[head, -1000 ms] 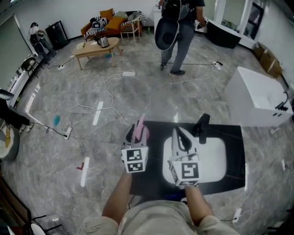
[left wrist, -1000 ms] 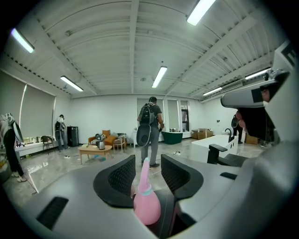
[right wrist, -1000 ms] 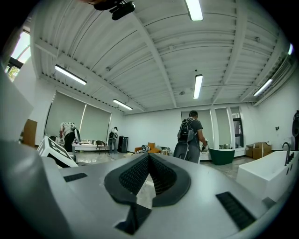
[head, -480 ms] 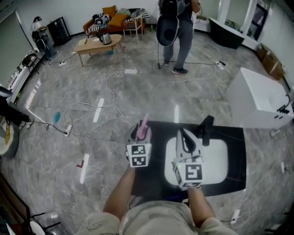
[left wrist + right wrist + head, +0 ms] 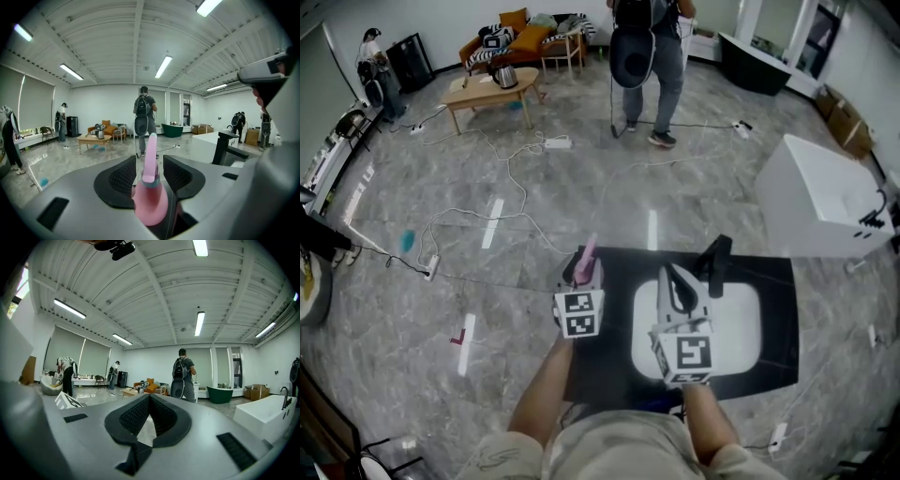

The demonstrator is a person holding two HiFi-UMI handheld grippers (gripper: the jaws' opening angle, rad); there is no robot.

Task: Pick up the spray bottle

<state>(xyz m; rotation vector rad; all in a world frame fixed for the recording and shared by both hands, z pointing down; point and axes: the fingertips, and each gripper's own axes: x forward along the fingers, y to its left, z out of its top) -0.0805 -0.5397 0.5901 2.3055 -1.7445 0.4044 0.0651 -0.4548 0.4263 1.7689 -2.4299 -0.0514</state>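
Opening left tool (image 5: 150,172): the jaws have just been spreading and now stand wide. The neck of the spray bottle (image 5: 586,259) rises between the two pads (image 5: 123,178) with a gap on either side, so nothing is gripped yet.
Left tool position: compared with a second ago, the head view shows it drawn in closer over the bottle. Its marker cube (image 5: 579,314) now sits just behind the bottle.
Spray bottle: pink, upright, nozzle up. It stands on the bench (image 5: 776,281) near the far-left corner, just left of the white basin (image 5: 736,323). It is in the same spot as a second ago and has not been lifted.
Right tool (image 5: 149,401): pads pressed together with nothing between them. It hangs over the basin, near the black faucet (image 5: 713,259), as it did a second ago.
Meaning for the task: judged from these views, the approach is complete and the bottle is framed for the grasp. What remains is to close the left tool on the bottle and raise it off the bench.
Next move, requirement: probably set the pads lower, on the wider body, before closing.
Risk: the neck is slim and the body tapers smoothly. A closure on the neck alone may let the bottle slip or tilt.
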